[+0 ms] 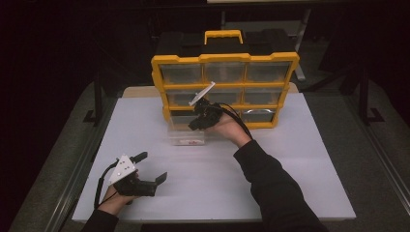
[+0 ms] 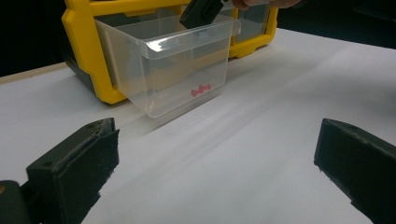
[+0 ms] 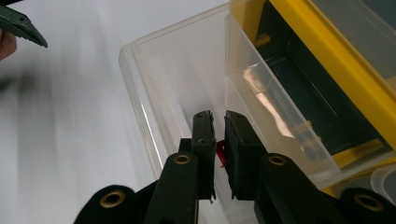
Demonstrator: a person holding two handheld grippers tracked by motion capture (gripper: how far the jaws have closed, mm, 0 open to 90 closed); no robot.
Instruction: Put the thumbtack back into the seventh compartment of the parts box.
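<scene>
Yellow-framed organiser cabinet (image 1: 225, 87) with a yellow handle, standing upright at the far middle of the white table (image 1: 290, 183); its face holds 3 rows of 3 clear drawers. 1 clear plastic drawer (image 2: 173, 65) from the lowest row, left position, is pulled well out of the frame and its front end rests on the table. Inside it, on the floor near the front wall, lies a small red piece (image 2: 201, 89), too small to name more closely. Right gripper (image 1: 200, 121), held in the person's right hand, reaches down into the open top of that drawer; in the right gripper view its 2 black jaws stand nearly pressed together with a narrow gap, and the red piece shows in that gap below the tips; whether the pads press on it cannot be told. Left gripper (image 1: 152, 169), in the left hand, sits low over the table at the near left, well apart from the drawer, jaws spread wide with nothing between them.
</scene>
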